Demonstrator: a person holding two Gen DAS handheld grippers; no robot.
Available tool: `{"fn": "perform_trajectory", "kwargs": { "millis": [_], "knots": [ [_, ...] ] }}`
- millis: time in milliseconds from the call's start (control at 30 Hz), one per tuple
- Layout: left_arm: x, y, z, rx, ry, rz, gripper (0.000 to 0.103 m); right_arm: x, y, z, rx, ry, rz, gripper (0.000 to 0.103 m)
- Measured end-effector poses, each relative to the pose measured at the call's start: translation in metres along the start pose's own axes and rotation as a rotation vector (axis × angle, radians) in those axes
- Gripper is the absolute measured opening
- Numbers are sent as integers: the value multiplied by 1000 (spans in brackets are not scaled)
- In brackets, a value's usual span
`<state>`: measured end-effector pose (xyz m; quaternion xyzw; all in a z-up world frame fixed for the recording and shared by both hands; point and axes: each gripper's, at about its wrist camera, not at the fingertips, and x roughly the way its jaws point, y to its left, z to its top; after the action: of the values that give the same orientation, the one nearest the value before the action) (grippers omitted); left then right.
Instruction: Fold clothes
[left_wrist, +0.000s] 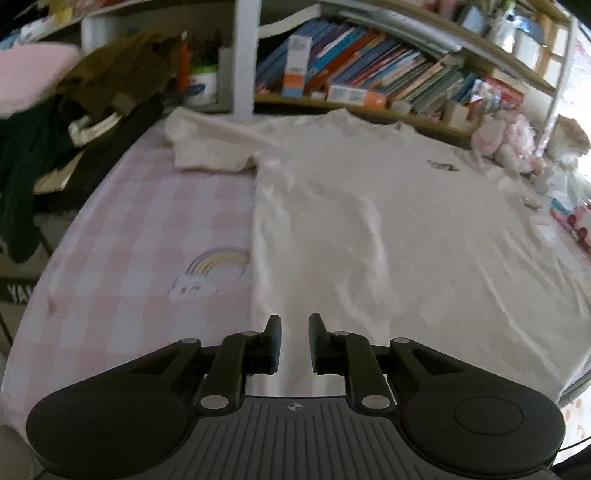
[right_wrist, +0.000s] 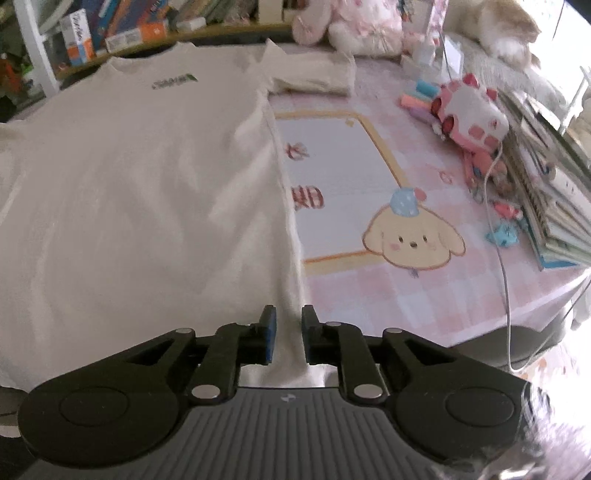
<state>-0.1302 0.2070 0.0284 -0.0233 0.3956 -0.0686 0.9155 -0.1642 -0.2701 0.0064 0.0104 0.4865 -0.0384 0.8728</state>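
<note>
A white T-shirt (left_wrist: 369, 221) (right_wrist: 129, 184) lies spread flat, front up, on a pink checked table cover (left_wrist: 129, 240) (right_wrist: 369, 299). A small dark logo (left_wrist: 441, 165) (right_wrist: 173, 82) marks its chest. Both short sleeves (left_wrist: 210, 147) (right_wrist: 314, 77) stick out sideways at the far end. My left gripper (left_wrist: 294, 332) hovers over the shirt's near left corner, open by a narrow gap with cloth showing under it. My right gripper (right_wrist: 289, 328) is over the near right hem and side seam, also open by a narrow gap, with the shirt's edge running between its fingers.
A heap of dark and brown clothes (left_wrist: 103, 85) sits far left. A bookshelf (left_wrist: 369, 70) runs along the back, with plush toys (right_wrist: 351, 22) beside it. To the right are a puppy-print mat (right_wrist: 340, 177), a pink toy car (right_wrist: 469, 110), stacked books (right_wrist: 554, 206) and a white cable (right_wrist: 504, 258).
</note>
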Motion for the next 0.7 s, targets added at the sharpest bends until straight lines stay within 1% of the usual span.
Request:
{"fn": "perform_trajectory", "kwargs": {
  "millis": [100,233,300,333,367,400,433,467,500,600,700],
  "knots": [
    [-1,-13,3,26,-4,-16,19,-9,13,4,17,-39,14,25],
    [-1,-27,4,36,-3,-40,20,-19,34,9,27,-87,28,32],
    [-1,-33,4,33,-2,-54,27,-23,43,10,26,-108,35,36],
    [-1,-36,3,42,-3,-57,35,-25,47,10,25,-118,39,37],
    [-1,-40,3,54,-4,-59,48,-26,51,11,24,-128,39,42],
    [-1,-43,2,66,-6,-61,55,-27,54,11,24,-137,37,47],
    [-2,-46,1,78,-12,-53,66,-28,57,12,23,-145,36,50],
    [-4,-48,0,90,-22,-44,72,-27,59,12,20,-150,32,58],
    [-4,-50,-1,95,-27,-41,74,-27,62,12,17,-154,29,65],
    [-4,-53,0,100,-31,-38,78,-24,66,11,7,-155,3,72],
    [0,-56,0,94,-21,-32,82,-20,69,10,4,-154,-25,77]
  ]
}}
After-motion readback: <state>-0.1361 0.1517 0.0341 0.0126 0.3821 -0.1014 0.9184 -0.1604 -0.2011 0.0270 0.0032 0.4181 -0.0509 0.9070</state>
